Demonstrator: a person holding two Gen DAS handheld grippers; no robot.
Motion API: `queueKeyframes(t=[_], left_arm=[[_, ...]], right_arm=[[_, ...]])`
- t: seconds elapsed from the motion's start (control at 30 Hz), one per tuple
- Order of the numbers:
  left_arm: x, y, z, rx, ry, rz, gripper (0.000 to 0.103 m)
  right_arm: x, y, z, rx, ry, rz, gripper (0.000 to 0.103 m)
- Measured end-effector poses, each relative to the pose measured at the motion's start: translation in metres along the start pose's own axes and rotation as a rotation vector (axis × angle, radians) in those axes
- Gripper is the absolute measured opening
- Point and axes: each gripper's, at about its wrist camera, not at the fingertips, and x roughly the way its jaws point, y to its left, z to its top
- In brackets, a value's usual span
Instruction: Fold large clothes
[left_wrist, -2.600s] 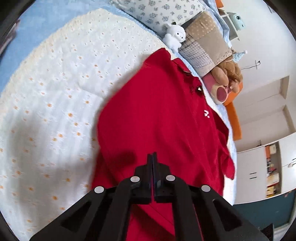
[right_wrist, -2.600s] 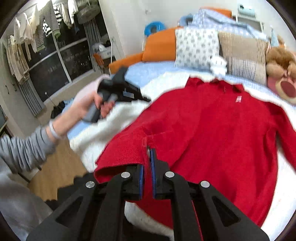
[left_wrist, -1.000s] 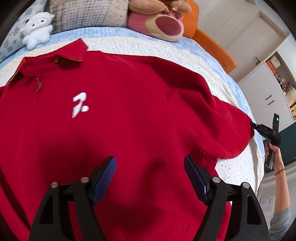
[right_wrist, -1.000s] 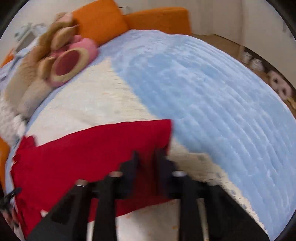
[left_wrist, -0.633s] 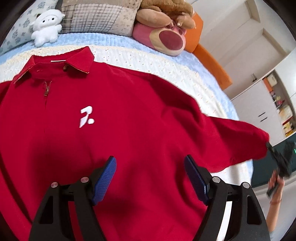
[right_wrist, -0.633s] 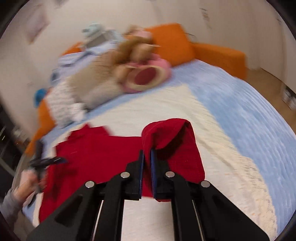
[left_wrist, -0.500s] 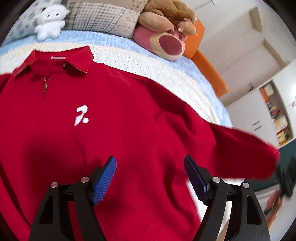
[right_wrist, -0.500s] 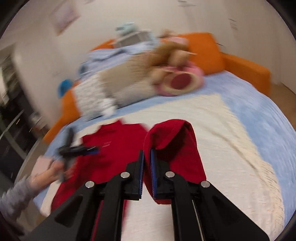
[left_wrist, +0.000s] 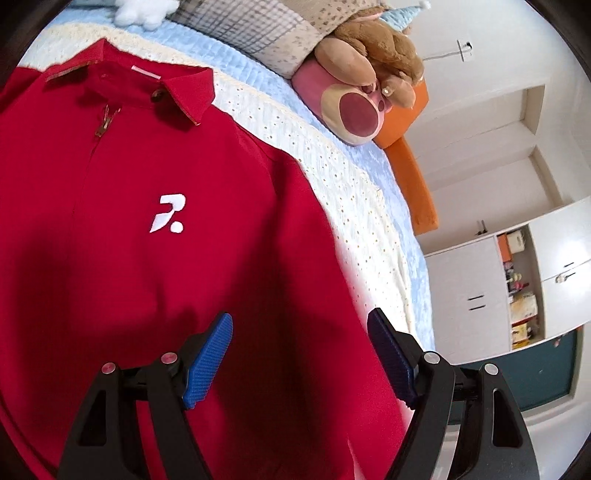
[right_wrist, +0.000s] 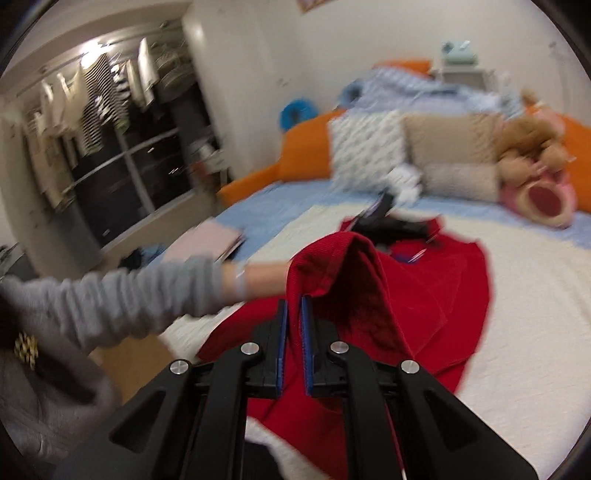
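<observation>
Red collared sweater lies front-up on the cream eyelet blanket, collar toward the pillows, hem toward the person; its long axis runs away from the left gripper. That gripper hovers over the lower chest with jaws spread wide, gripping nothing, white logo ahead and slightly left of it. Right gripper is clenched on the sweater's sleeve cuff, which stands lifted above the bed in a red hump, the rest of the sleeve trailing down toward the body of the garment beyond. Judgement: the held sleeve lies on the right flank and wants carrying leftward, across the torso's long axis, toward the open left gripper. The right hand does the carrying; the left is placed to pin the fold line. View from the right wrist is motion-blurred; the exact bite on the cuff is unclear.
</observation>
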Motion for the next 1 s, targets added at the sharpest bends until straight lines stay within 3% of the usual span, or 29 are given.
queueKeyframes(t=[0.13,0.3,0.6,0.67,0.73,0.77,0.87,0.9,0.97,1.0], left_arm=[[0.012,0.024,0.003,-0.049,0.006,-0.015,0.078],[0.026,0.038,0.003,-0.018,0.033,0.026,0.078],[0.037,0.031,0.009,0.061,0.037,0.067,0.076],[0.040,0.028,0.010,0.080,0.048,0.089,0.058],[0.044,0.026,0.009,0.110,0.078,0.139,0.015],[0.045,0.026,0.008,0.121,0.081,0.156,0.009],[0.037,0.025,0.009,0.140,0.047,0.159,0.009],[0.031,0.024,0.010,0.152,0.032,0.157,0.008],[0.021,0.022,0.009,0.181,0.014,0.164,0.008],[0.015,0.020,0.009,0.201,0.001,0.175,0.008]], right_arm=[[0.057,0.008,-0.026,-0.035,0.131,0.019,0.008],[0.096,0.008,-0.060,-0.029,0.229,0.026,0.009],[0.119,0.046,-0.085,-0.039,0.239,0.152,0.009],[0.126,0.045,-0.092,-0.017,0.254,0.170,0.009],[0.134,0.050,-0.102,-0.035,0.286,0.155,0.009],[0.135,0.053,-0.107,-0.051,0.294,0.137,0.009],[0.127,0.055,-0.109,-0.058,0.284,0.123,0.011],[0.123,0.053,-0.108,-0.053,0.269,0.115,0.016],[0.104,0.046,-0.101,-0.028,0.210,0.082,0.031],[0.094,0.040,-0.097,-0.014,0.172,0.054,0.047]])
